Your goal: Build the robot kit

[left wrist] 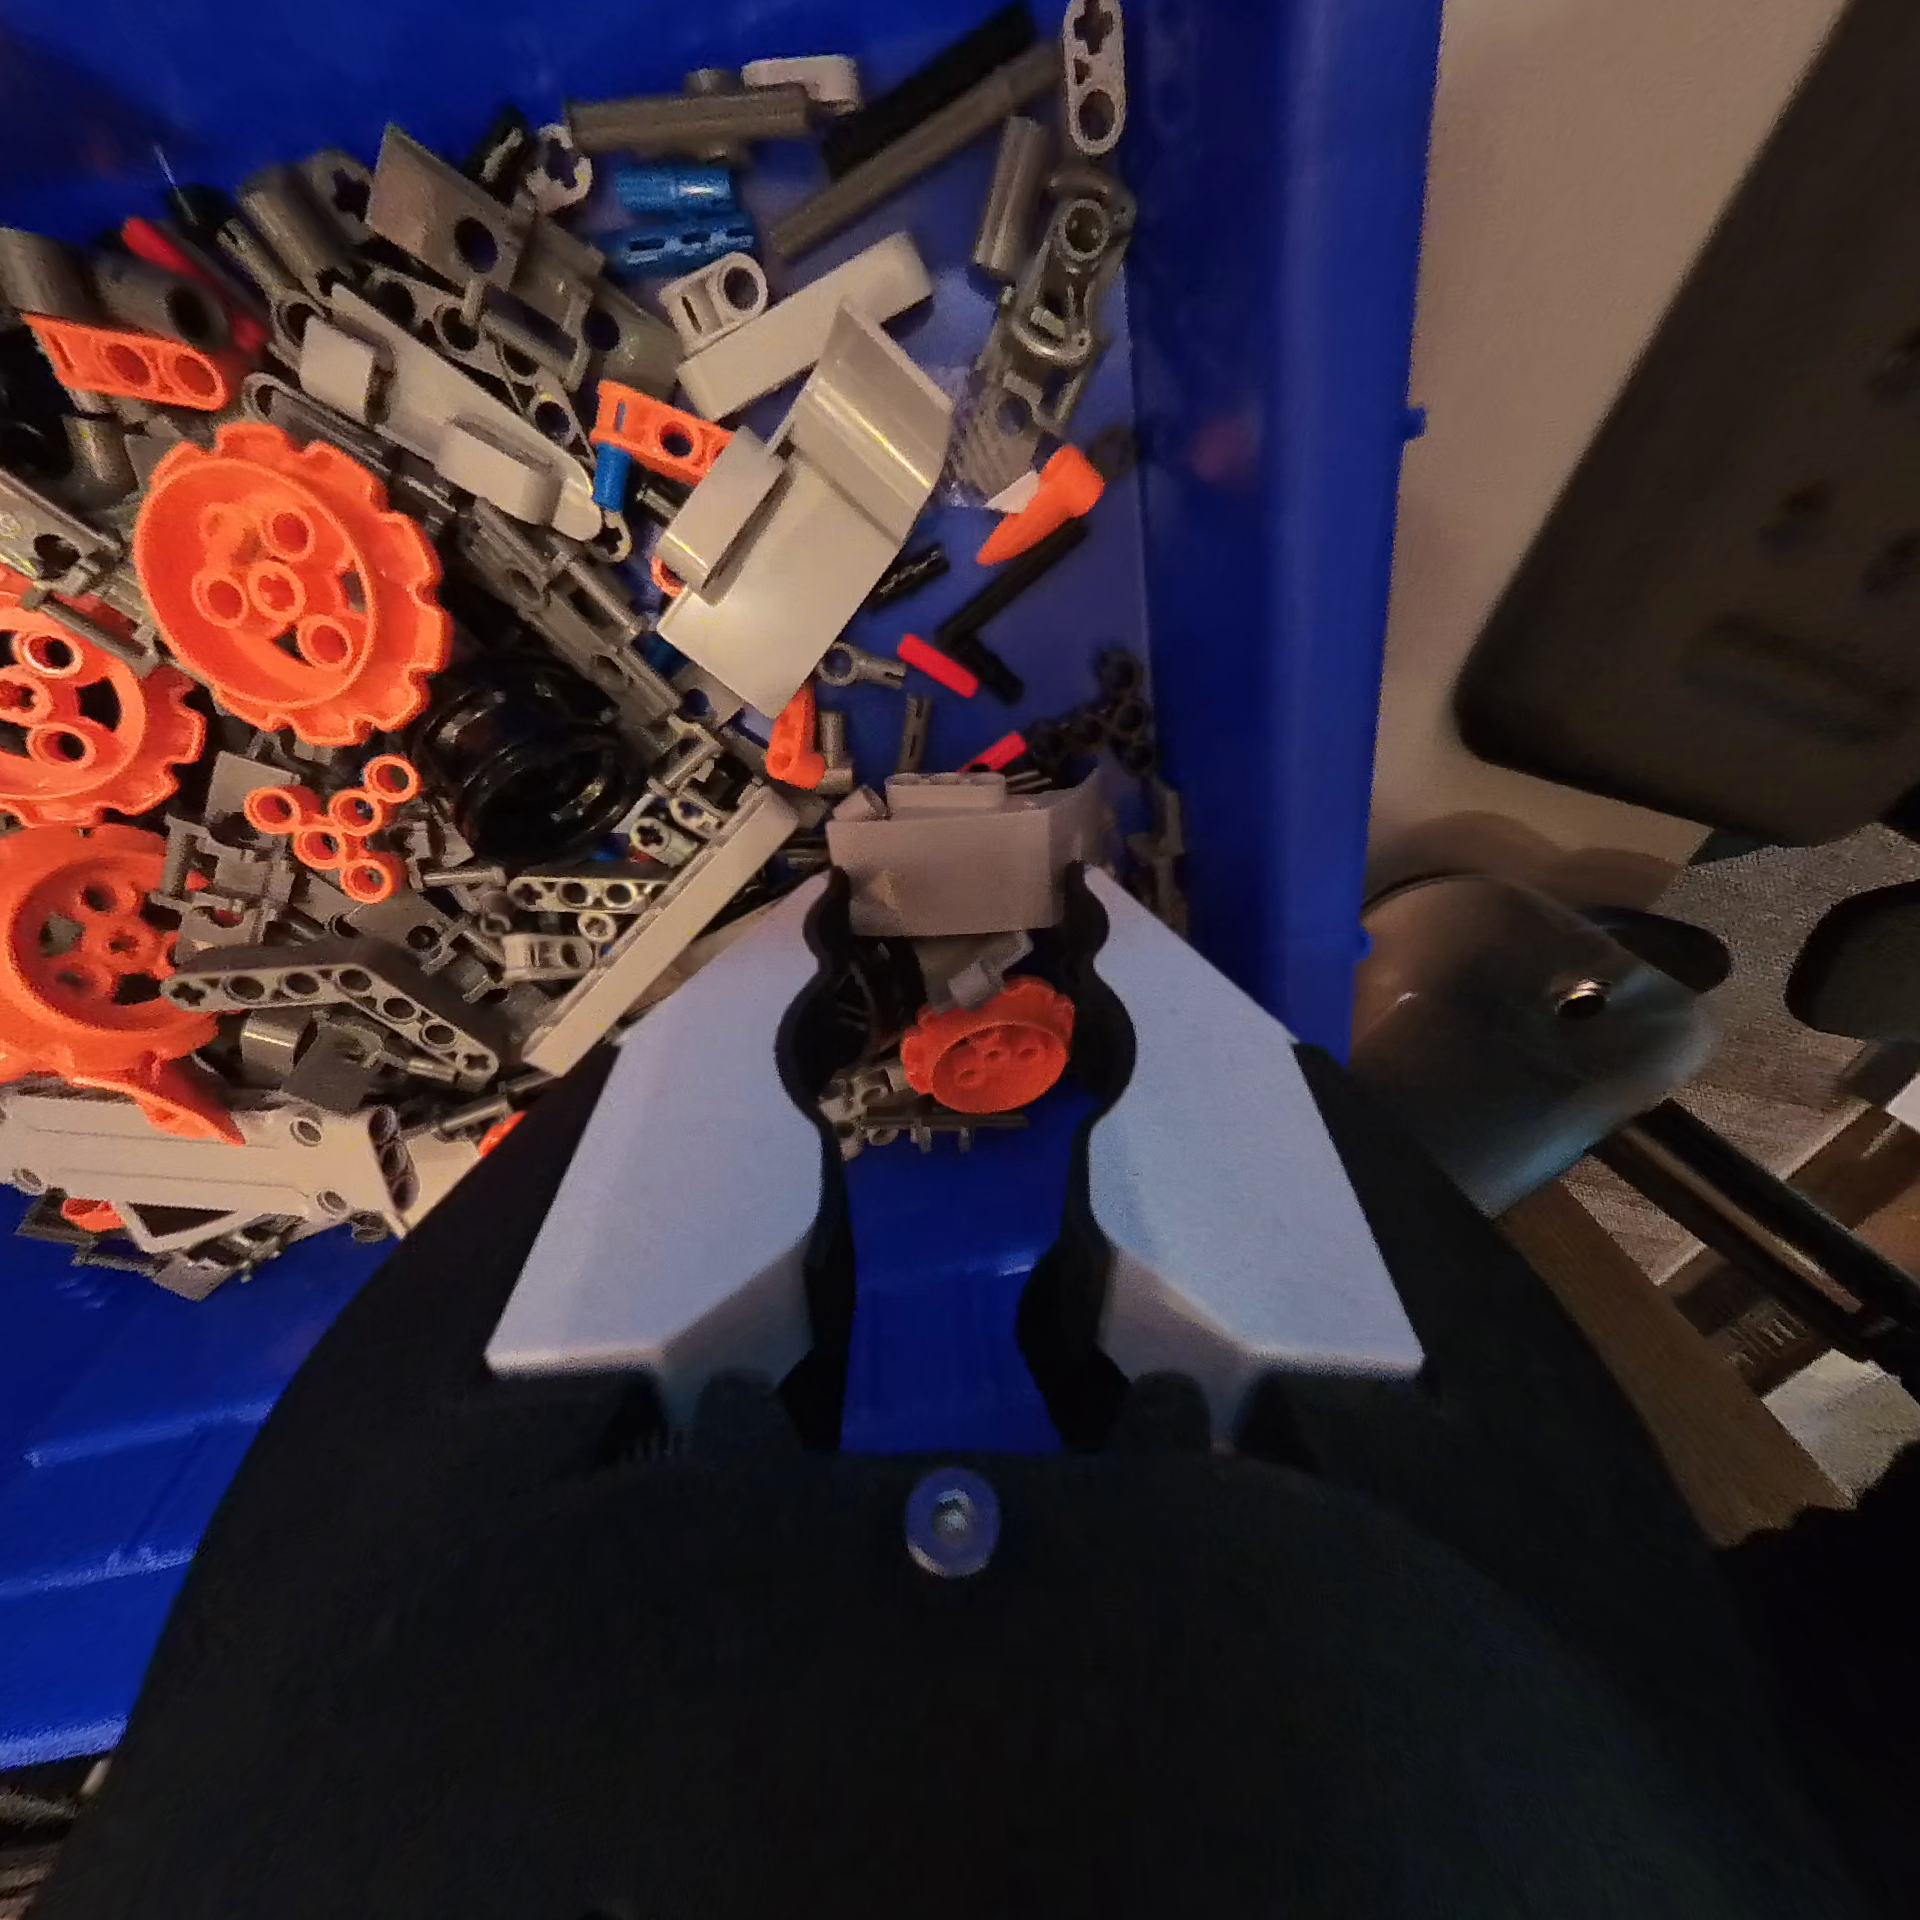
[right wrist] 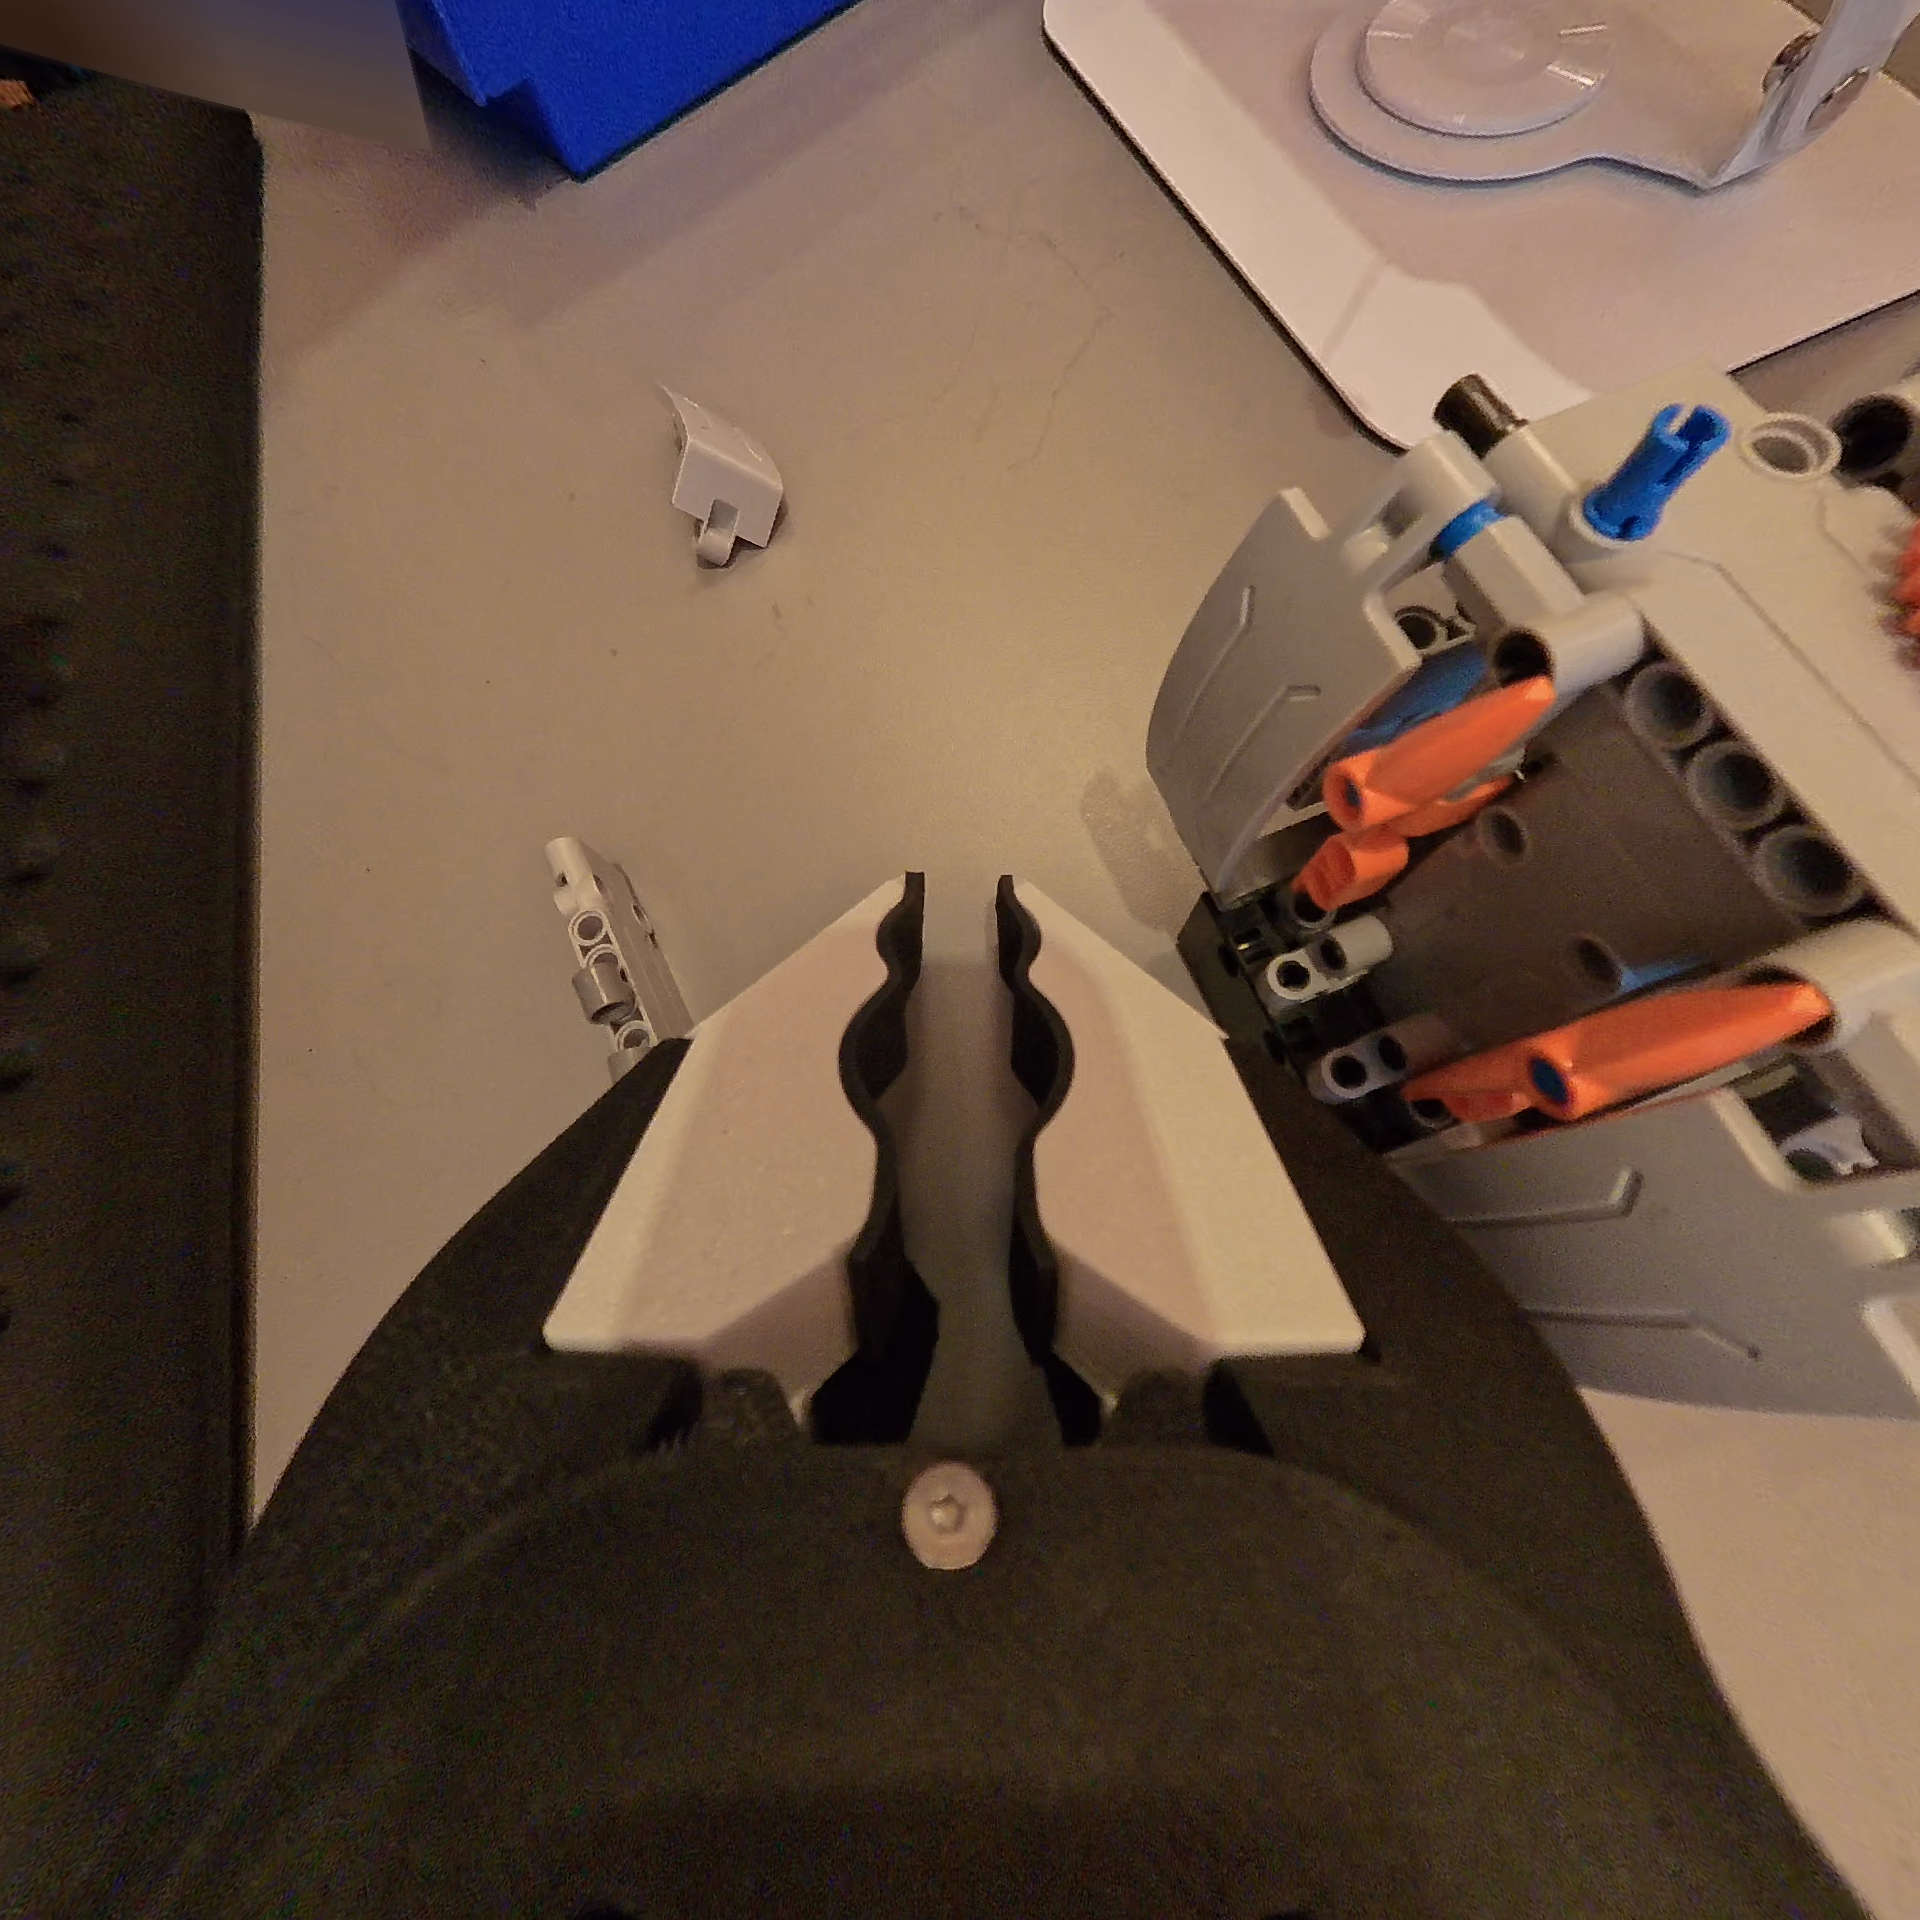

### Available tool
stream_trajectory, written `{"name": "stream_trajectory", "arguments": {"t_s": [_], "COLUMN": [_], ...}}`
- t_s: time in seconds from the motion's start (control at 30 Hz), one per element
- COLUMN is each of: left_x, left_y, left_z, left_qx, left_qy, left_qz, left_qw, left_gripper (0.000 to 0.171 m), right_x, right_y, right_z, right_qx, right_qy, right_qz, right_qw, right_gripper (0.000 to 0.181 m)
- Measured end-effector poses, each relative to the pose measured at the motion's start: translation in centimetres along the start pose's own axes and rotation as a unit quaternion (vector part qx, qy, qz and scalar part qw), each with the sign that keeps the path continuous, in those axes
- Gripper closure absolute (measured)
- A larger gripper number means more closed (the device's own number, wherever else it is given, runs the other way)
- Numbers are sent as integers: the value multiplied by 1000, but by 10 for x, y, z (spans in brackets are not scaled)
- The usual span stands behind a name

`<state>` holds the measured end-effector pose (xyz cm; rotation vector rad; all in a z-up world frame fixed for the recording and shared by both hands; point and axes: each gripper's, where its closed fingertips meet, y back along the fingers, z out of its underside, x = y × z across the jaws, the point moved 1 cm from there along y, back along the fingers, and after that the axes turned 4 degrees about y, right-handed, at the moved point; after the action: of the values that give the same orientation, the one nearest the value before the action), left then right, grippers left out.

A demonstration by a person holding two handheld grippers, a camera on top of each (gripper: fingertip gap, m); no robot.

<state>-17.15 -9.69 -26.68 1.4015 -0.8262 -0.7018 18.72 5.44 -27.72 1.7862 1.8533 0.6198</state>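
Left tool (left wrist: 956, 883) grips a light grey curved panel piece (left wrist: 961, 862) at its fingertips, piece lying crosswise to the fingers, long axis left-right, held over the right side of a blue bin (left wrist: 1226, 416). Bin is full of building-toy parts: orange sprocket wheels (left wrist: 281, 587), grey beams, grey panels (left wrist: 800, 520), black rubber ring (left wrist: 535, 764), a small orange wheel (left wrist: 985, 1058) seen between the fingers below the held piece.

Right tool (right wrist: 958, 894) holds nothing, narrow gap between the pads, hovering over the grey desk (right wrist: 935, 468). Only this view shows a part-built grey model (right wrist: 1558, 883) just right of the tool, orange pins (right wrist: 1444, 748) pointing toward the tool, blue pin (right wrist: 1652, 473) on top. Loose small grey panel (right wrist: 722, 473) and grey beam (right wrist: 613, 945) lie left on the desk. Blue bin corner (right wrist: 582, 62) at top.
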Motion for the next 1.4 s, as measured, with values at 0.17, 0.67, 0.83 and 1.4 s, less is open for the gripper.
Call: {"name": "stream_trajectory", "arguments": {"t_s": [0.17,0.67,0.83,1.4], "left_x": [-11,-85,-57,-16], "left_y": [2,19,26,-1], "left_z": [-6,-30,-11,10], "left_qx": [9,81,57,-15], "left_qy": [4,92,77,49], "left_qz": [-24,-133,-73,3], "left_qw": [1000,984,993,999], "left_gripper": [141,152,144,153], "right_x": [0,-1,-1,-4], "right_y": [0,1,1,1], "right_z": [0,0,0,0], "right_qx": [0,0,1,1], "right_qy": [1,-1,-1,2], "right_qz": [-1,-3,-5,-9], "right_qw": [1000,1000,1000,1000], "right_gripper": [169,169,169,169]}}
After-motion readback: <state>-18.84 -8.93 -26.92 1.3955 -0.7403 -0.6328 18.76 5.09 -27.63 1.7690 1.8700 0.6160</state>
